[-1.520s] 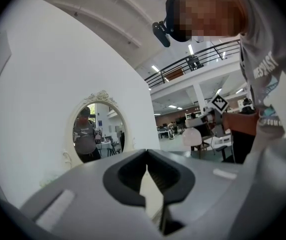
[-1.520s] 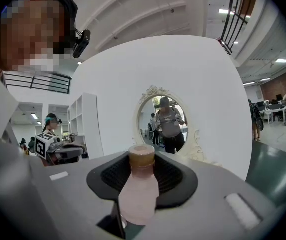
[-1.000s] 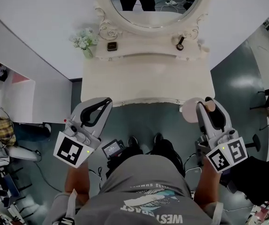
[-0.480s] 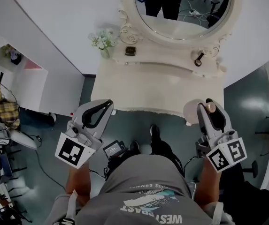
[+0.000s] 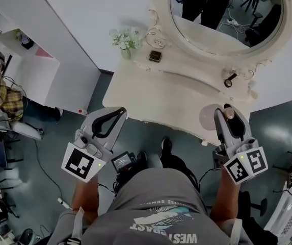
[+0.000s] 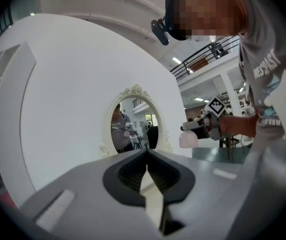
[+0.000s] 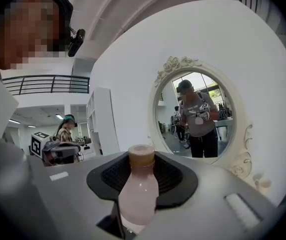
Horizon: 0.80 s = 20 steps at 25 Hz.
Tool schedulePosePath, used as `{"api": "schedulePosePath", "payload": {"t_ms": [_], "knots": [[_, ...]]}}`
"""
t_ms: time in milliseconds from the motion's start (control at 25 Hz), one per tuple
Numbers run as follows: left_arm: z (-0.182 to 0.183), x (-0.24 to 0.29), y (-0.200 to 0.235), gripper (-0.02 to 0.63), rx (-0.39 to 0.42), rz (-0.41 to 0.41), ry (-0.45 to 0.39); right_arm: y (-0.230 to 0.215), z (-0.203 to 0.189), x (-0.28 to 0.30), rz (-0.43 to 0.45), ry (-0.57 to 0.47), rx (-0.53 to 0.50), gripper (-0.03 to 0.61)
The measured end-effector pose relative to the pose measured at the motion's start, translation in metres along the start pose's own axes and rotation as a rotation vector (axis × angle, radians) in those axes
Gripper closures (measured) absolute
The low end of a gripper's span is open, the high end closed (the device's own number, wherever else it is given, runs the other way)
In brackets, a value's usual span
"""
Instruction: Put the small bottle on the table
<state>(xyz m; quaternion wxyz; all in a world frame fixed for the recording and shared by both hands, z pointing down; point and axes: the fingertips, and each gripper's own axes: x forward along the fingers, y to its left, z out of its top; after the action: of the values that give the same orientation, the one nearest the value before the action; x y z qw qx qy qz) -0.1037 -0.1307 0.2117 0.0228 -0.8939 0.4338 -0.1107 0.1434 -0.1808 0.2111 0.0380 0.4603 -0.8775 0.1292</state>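
between the fingers of the right gripper point(image 5: 230, 111) sits the small bottle point(image 5: 210, 118), a pale bottle with a brownish cap. the fingers are clenched on its upper part, just under the cap, and its rounded body hangs below them. the right gripper view shows it upright, filling the gap between the two fingers point(image 7: 168, 176). from the left gripper view the same bottle point(image 6: 188, 139) appears off to the right of the left fingers, hanging under the tip of the other gripper.

ahead of both pairs of fingers stands the cream surface point(image 5: 156, 91) with its oval mirror point(image 5: 222, 9). beyond the left fingers, at the back of the surface, are a small vase of flowers point(image 5: 125, 39) and a small dark square item point(image 5: 155, 56). the stretch of surface straight ahead of the right fingers looks bare.

the left gripper point(image 5: 116, 112) is clenched on nothing; its fingers meet in a closed line, and it is held short of the surface edge.

as for progress, the pick-up looks done. the bottle is carried at about the front edge of the surface but does not seem to rest on it yet. what remains, by my reading, is to reach further over the surface, lower the bottle until its base stands there, and release the fingers.
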Motion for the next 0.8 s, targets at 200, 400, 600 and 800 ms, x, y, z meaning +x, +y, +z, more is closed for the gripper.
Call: {"api": "schedulePosePath", "payload": {"t_ms": [200,400,600,800], "knots": [[-0.009,0.010,0.010,0.611,-0.018,0.042,0.034,-0.012,-0.004,0.039,0.061,0.022,-0.007,0.436],[-0.024,0.014,0.022,0.611,-0.043,0.088,0.065,-0.020,-0.017,0.080,0.113,0.055,-0.011,0.436],[-0.043,0.018,0.031,0.611,-0.062,0.123,0.099,-0.025,-0.036,0.119,0.158,0.090,-0.021,0.436],[-0.061,0.019,0.037,0.611,-0.080,0.151,0.130,-0.024,-0.059,0.154,0.204,0.121,-0.034,0.436]]}}
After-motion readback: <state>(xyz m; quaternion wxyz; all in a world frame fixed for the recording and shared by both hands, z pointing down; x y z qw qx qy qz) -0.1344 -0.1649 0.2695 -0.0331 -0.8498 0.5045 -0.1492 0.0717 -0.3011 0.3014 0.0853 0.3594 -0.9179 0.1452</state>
